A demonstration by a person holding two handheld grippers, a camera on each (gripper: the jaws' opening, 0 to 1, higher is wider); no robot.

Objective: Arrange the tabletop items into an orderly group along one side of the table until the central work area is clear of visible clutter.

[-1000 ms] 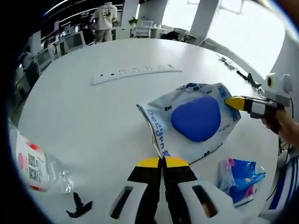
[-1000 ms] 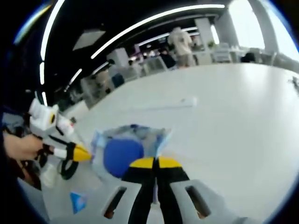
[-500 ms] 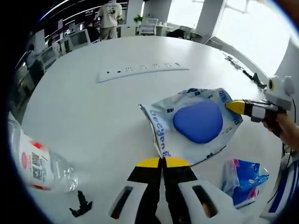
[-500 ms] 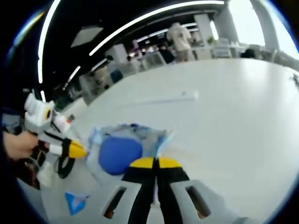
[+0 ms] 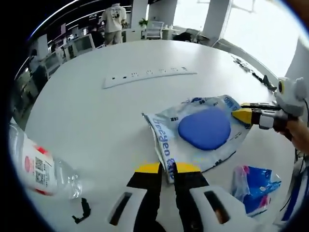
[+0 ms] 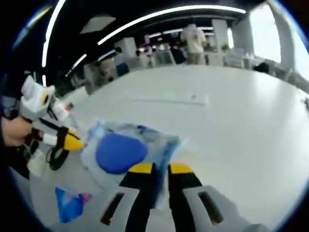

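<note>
A clear plastic bag with blue print (image 5: 166, 145) lies on the white round table (image 5: 87, 111) with a blue oval pad (image 5: 203, 128) inside it. My left gripper (image 5: 167, 167) has its jaws slightly apart, and the bag's near edge runs into the gap. In the right gripper view the same bag (image 6: 159, 140) and pad (image 6: 120, 152) sit just ahead of my right gripper (image 6: 161, 168), whose jaws are also a little apart over the bag's edge. The right gripper (image 5: 243, 115) meets the bag's far corner. The left gripper (image 6: 72, 141) reaches in from the left.
A plastic water bottle (image 5: 36, 166) lies at the left and a small black clip (image 5: 83, 210) near the front edge. A blue packet (image 5: 253, 186) sits by the bag. A white power strip (image 5: 149, 76) lies mid-table, cables (image 5: 251, 72) at the far right. A person (image 5: 113, 17) stands beyond.
Both grippers' jaws were shut tight at the bag's edges; now each pair has parted a little. The bag has settled lower and flatter on the table.
</note>
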